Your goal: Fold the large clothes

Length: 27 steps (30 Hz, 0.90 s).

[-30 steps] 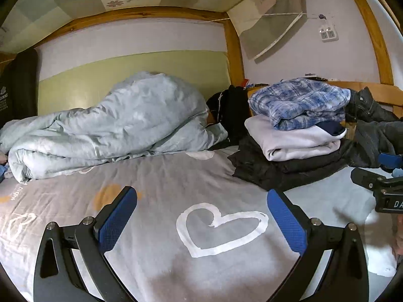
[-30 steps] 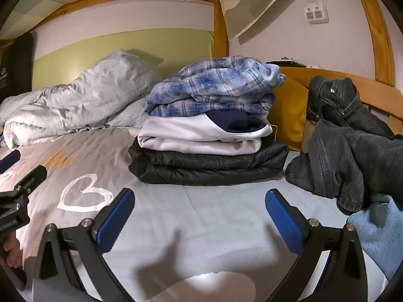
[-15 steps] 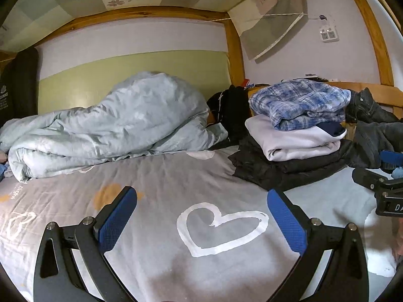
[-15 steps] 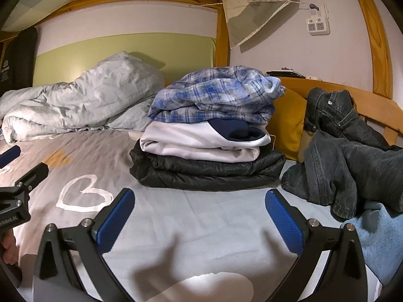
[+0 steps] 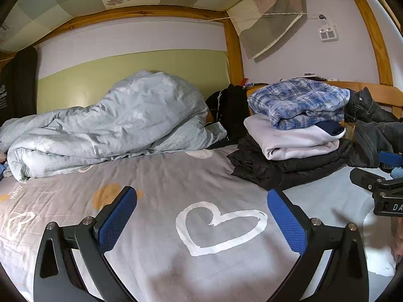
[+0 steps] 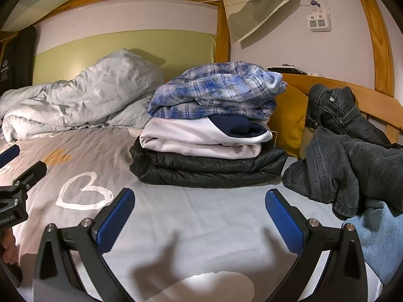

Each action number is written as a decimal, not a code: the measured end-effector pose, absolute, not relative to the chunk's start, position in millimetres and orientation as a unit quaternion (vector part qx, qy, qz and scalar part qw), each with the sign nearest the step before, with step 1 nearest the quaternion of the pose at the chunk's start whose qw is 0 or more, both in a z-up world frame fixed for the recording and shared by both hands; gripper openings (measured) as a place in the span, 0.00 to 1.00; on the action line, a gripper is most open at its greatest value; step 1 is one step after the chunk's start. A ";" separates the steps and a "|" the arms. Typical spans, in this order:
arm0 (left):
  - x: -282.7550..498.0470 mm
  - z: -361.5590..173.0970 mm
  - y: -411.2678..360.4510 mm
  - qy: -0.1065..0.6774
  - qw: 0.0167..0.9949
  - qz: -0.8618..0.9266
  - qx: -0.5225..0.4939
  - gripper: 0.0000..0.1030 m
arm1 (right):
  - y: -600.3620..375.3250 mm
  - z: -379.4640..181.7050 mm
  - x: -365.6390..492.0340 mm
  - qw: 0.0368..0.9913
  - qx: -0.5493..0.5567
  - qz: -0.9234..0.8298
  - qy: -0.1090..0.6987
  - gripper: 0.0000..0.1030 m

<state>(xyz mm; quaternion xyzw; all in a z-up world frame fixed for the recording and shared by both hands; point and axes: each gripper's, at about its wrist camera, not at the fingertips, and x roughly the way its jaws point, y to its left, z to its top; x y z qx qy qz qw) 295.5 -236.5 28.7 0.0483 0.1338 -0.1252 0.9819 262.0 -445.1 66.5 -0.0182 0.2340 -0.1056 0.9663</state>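
While both claws hover low over the bed (image 6: 176, 216), each stands spread with nothing between its blue pads. Seen from its own camera, the left claw (image 5: 201, 216) hangs above a white heart (image 5: 221, 226) printed on the grey sheet. The right claw (image 6: 199, 216) hangs over a plain pale stretch of the sheet, just near of the stack of folded clothes (image 6: 209, 136). That stack sits toward the far right of the bed: a black jacket (image 6: 206, 168) at the bottom, a white top (image 6: 199, 138) with a navy part on it, and a blue plaid shirt (image 6: 219, 93) on top. Right of the stack, dark jeans (image 6: 352, 146) lie crumpled and unfolded, draped partly over the wooden rail (image 6: 377, 100); a light blue garment (image 6: 377, 241) lies near of them, touching their lower edge. A yellow cushion (image 6: 287, 118) stands between the stack and the jeans, behind both. At far left a pale grey duvet (image 5: 113, 125) is bunched along the wall. In the left view the right claw shows at the right edge (image 5: 377, 183); in the right view the left claw shows at the left edge (image 6: 17, 183), with part of a hand (image 6: 8, 249) below it.
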 end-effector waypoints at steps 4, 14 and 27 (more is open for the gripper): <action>295.9 28.5 -236.3 0.134 0.982 -0.125 0.048 1.00 | -445.2 66.5 262.1 0.966 -0.019 -0.106 0.234 1.00; 295.8 28.5 -236.4 0.134 0.982 -0.125 0.048 1.00 | -444.9 66.3 262.4 0.966 -0.018 -0.105 0.234 1.00; 295.7 27.8 -238.0 0.137 0.981 -0.129 0.048 1.00 | -444.9 65.9 263.0 0.966 -0.018 -0.104 0.236 1.00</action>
